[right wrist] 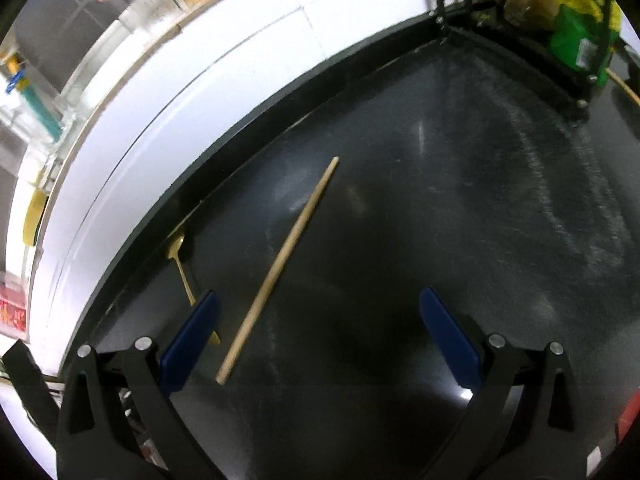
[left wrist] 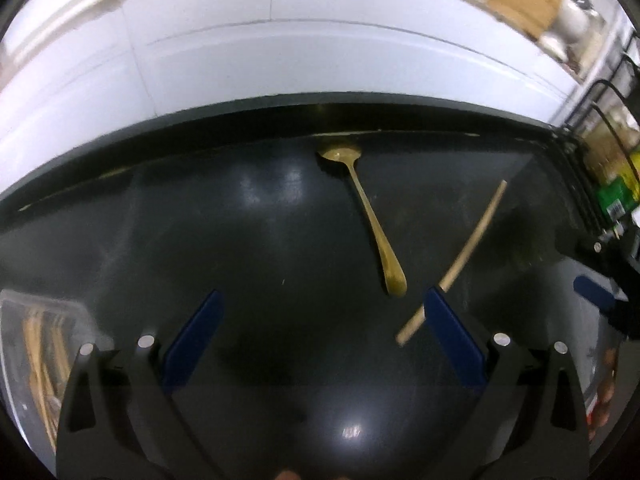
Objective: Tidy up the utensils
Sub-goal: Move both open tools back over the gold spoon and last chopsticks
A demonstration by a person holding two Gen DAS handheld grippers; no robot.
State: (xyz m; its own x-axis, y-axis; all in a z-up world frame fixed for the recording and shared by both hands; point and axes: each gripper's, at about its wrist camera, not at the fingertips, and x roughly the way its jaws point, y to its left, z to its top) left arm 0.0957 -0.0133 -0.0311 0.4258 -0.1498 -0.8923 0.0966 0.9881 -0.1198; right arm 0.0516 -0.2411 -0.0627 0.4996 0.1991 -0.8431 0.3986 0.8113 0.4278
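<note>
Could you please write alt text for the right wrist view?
A wooden chopstick lies diagonally on a dark countertop, between the fingers of the open right gripper. A gold spoon lies to its left, partly hidden behind the left finger, near a white wall.

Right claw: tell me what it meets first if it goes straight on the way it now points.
Probably nothing but the bare black counter. The open right claw has the chopstick lying just inside its left finger and off the centre line. Depth is hard to judge here.
</note>
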